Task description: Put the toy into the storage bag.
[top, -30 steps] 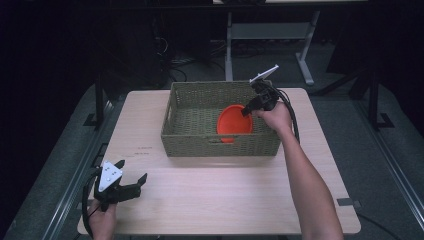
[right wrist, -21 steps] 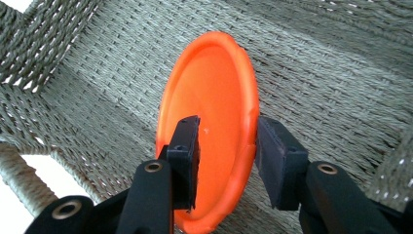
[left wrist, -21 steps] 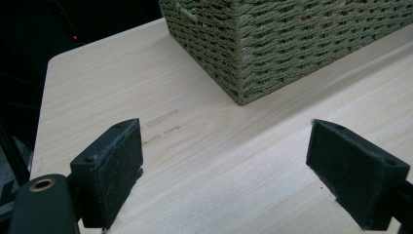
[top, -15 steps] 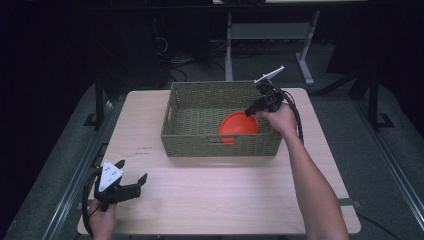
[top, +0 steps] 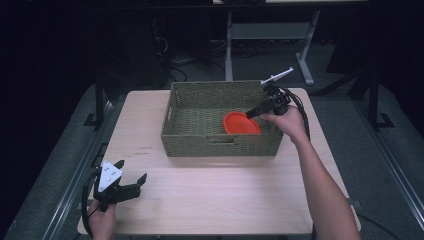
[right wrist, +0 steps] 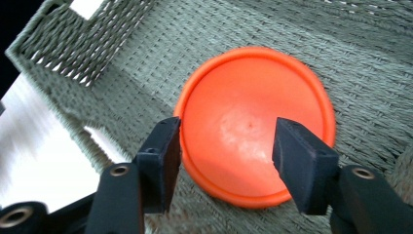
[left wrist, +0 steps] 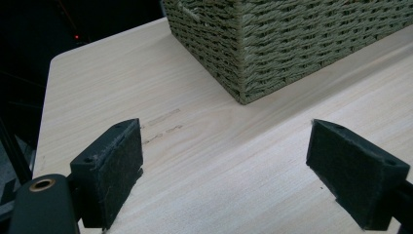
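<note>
The right hand-held gripper (right wrist: 225, 161), jaws just opening and gripping nothing, is hovering above the orange plastic plate (right wrist: 255, 122) in the wicker basket (top: 192, 107); withdrawing carelessly risks a jaw snagging the plate's rim.

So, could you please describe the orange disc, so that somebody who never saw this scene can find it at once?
Look at the light wooden table and find the green woven basket at its far side. The orange disc lies flat on the basket's floor, near its right end, just below the right gripper, whose jaws stand open. It is round, smooth and bright orange against the dull weave.
</note>
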Demonstrator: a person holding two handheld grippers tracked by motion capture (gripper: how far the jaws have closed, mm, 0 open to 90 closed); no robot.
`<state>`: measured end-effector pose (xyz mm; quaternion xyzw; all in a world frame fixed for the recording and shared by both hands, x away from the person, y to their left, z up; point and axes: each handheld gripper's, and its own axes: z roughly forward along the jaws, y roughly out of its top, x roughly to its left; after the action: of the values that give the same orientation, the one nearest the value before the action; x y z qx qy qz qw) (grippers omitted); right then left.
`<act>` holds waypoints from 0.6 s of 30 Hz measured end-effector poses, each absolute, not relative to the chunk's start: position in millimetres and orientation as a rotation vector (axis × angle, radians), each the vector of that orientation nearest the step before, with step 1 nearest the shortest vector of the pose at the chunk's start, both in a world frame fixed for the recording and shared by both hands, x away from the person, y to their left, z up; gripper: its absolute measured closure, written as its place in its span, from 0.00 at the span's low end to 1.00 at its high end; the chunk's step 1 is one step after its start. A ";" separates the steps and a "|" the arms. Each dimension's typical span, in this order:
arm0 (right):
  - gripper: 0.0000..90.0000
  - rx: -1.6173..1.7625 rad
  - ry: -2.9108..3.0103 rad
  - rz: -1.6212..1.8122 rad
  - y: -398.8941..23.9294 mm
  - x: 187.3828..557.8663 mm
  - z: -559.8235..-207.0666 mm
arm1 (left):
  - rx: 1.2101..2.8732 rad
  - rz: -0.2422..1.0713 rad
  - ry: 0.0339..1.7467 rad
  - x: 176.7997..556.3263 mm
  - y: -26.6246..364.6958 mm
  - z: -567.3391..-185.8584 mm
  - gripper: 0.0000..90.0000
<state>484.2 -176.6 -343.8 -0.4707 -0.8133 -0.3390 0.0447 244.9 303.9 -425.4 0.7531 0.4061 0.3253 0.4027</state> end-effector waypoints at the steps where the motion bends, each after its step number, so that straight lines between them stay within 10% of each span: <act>1: 0.46 -1.438 -2.485 -1.044 -177.9 481.5 -342.5 | 1.902 0.823 1.025 245.0 304.0 -425.4 0.14; 18: 0.33 -1.346 -2.435 -1.214 -199.8 441.5 -327.8 | 1.909 0.826 1.027 244.2 303.3 -425.3 0.14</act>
<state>441.5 -199.8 -327.8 -0.4427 -0.8010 -0.3994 0.0530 244.2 303.3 -425.3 0.7543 0.4058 0.3265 0.3997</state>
